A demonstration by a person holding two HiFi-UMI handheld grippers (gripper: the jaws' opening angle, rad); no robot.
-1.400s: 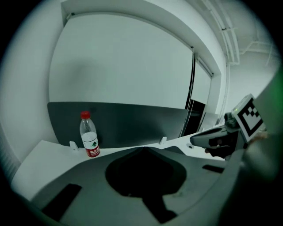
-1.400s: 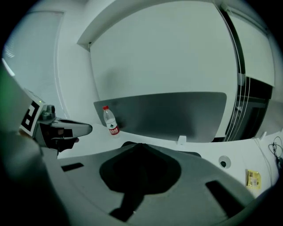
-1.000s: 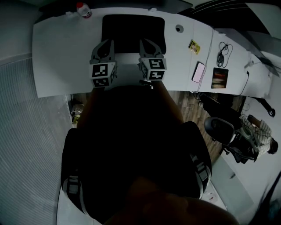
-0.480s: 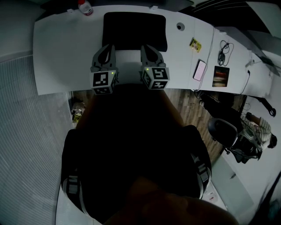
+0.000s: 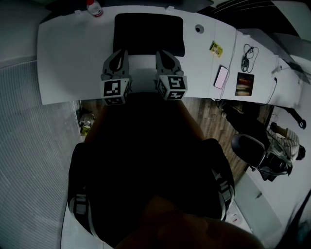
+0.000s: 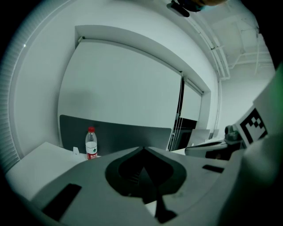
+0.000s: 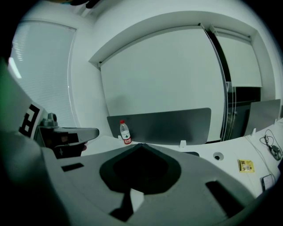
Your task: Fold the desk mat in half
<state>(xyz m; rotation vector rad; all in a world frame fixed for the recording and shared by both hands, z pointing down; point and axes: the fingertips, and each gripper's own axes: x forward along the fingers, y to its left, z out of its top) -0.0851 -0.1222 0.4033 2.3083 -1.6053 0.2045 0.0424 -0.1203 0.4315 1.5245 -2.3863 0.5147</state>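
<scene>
The black desk mat (image 5: 149, 33) lies on the white desk (image 5: 68, 53), at the middle of its far side. My left gripper (image 5: 121, 52) and right gripper (image 5: 161, 52) hover side by side over the mat's near edge. In the left gripper view the left gripper (image 6: 143, 148) has its jaws shut tip to tip with nothing between them. The right gripper (image 7: 141, 145) in its own view shows the same, shut and bare. Both cameras look up toward the wall, so the mat is mostly hidden behind the jaws.
A water bottle (image 5: 95, 8) stands at the desk's far left corner, in front of a grey partition (image 7: 168, 123). A cable hole (image 5: 198, 30), a yellow card (image 5: 215, 50), a phone (image 5: 220, 79) and a dark booklet (image 5: 243, 86) lie to the right. An office chair (image 5: 252, 146) stands on the floor at right.
Both grippers drew back a little from the mat toward the person over the first half second, then held still. Both jaws stayed shut.
</scene>
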